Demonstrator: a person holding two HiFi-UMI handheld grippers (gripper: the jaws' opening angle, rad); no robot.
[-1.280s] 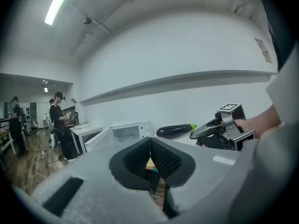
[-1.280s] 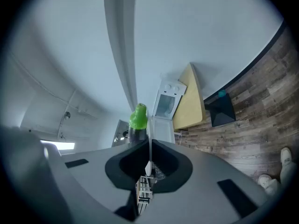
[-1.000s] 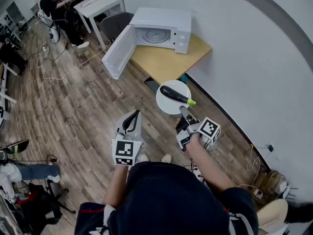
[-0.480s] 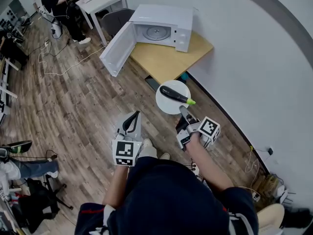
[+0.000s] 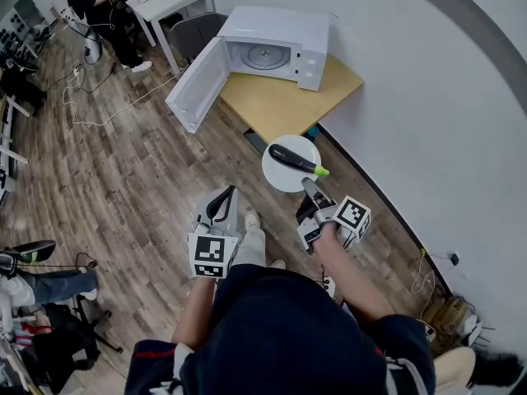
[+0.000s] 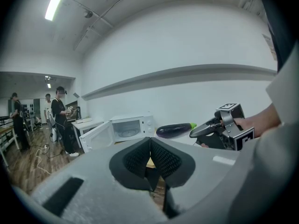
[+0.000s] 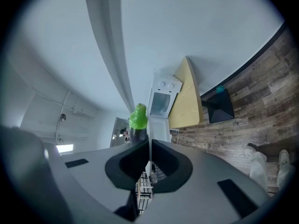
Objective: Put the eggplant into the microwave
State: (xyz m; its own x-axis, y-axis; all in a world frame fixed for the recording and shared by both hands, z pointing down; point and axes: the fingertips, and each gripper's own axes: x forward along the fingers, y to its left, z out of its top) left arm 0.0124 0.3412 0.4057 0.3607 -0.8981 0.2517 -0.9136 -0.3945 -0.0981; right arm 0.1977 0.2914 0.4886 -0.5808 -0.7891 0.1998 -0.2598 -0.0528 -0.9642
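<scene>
A dark purple eggplant (image 5: 291, 159) with a green stem lies on a round white plate (image 5: 280, 175) that hangs in the air above the wooden floor. My right gripper (image 5: 307, 185) is shut on the plate's near rim; in the right gripper view the thin rim sits between the pads and the eggplant's stem (image 7: 138, 117) shows just beyond. My left gripper (image 5: 223, 196) is shut and empty, held to the left of the plate. The white microwave (image 5: 274, 48) stands on a low wooden table (image 5: 284, 101) ahead, its door (image 5: 198, 85) swung open to the left. From the left gripper view the eggplant (image 6: 174, 130) and microwave (image 6: 129, 127) show.
A white wall with a dark skirting runs along the right. A black box (image 5: 257, 142) lies on the floor by the table. People stand by a white desk (image 5: 169, 2) at the far left, with cables (image 5: 99, 105) on the floor. My shoe (image 5: 251, 237) shows between the grippers.
The microwave and table have shifted slightly in the head view as the person steps forward; a shoe has come forward between the grippers. The plate with the eggplant stays in the right gripper.
</scene>
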